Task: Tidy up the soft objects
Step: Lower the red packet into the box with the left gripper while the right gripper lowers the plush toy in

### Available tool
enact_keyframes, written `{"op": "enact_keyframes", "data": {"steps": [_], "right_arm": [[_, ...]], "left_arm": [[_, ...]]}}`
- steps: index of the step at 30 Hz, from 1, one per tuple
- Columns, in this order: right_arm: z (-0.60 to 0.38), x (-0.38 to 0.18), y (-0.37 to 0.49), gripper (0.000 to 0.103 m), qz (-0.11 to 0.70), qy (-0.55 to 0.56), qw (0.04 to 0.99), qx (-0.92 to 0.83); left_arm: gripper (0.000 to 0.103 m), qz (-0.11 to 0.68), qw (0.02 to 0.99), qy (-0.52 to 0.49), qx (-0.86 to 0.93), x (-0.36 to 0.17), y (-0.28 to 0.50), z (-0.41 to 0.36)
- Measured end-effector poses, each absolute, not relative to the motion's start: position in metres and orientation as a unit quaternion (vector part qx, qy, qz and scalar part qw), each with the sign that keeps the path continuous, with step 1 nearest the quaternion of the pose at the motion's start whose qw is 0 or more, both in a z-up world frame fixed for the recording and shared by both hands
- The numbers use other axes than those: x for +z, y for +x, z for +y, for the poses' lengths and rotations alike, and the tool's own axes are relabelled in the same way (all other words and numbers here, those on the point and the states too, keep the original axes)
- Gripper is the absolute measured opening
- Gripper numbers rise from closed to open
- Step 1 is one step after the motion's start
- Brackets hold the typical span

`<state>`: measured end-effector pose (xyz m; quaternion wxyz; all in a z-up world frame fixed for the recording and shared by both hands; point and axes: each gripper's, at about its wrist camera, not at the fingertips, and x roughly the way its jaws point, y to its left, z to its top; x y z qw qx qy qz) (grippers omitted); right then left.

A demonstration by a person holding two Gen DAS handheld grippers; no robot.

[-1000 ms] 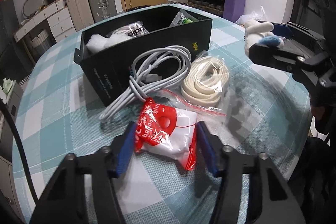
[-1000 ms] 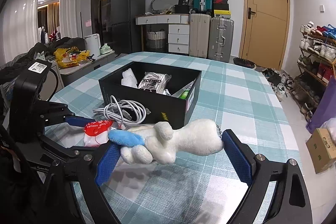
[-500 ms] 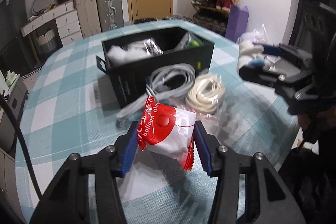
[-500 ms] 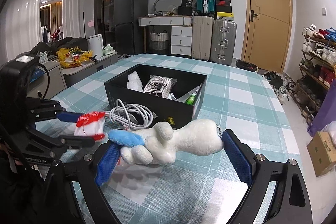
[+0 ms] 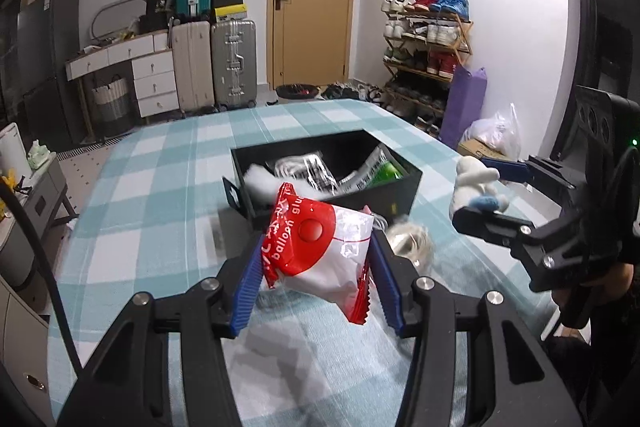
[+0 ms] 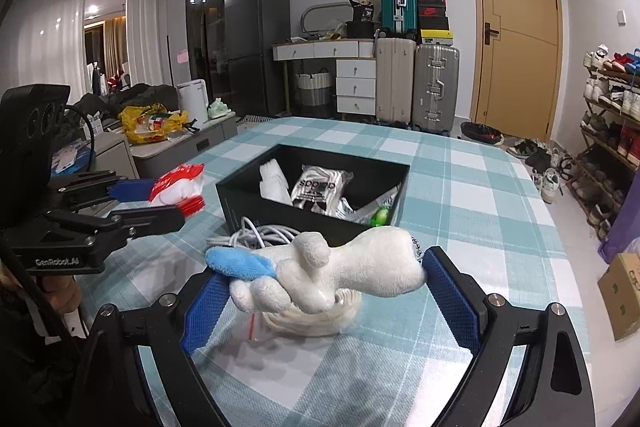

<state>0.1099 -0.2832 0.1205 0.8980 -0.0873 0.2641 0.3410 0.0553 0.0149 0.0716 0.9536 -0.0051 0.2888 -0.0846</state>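
Left gripper (image 5: 316, 267): blue pads closed partway on a red-and-white packet (image 5: 316, 247), held clear above the checked worktop (image 5: 160, 195). Right gripper (image 6: 328, 287): pads pressed on both ends of a white plush toy (image 6: 340, 271) with a blue tuft, above a bagged rope coil (image 6: 316, 319). Black box (image 6: 280, 203), partly filled, beyond; white cable (image 6: 260, 233) against its near wall.
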Motion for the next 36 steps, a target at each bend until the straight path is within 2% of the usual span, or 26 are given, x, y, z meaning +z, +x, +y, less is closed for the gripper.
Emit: {"op": "enact_keyframes", "data": {"steps": [18,36], "right_arm": [[-0.269,0.146,0.128,0.093,0.246,-0.076,0.897,0.359],[-0.244,0.135,0.175,0.093,0.269,-0.094,0.892,0.351]], "left_arm": [[0.051,0.276,0.959,-0.011,-0.068,0.087,0.088,0.022],[0.051,0.302,0.95,-0.003,-0.078,0.081,0.136,0.02]]}}
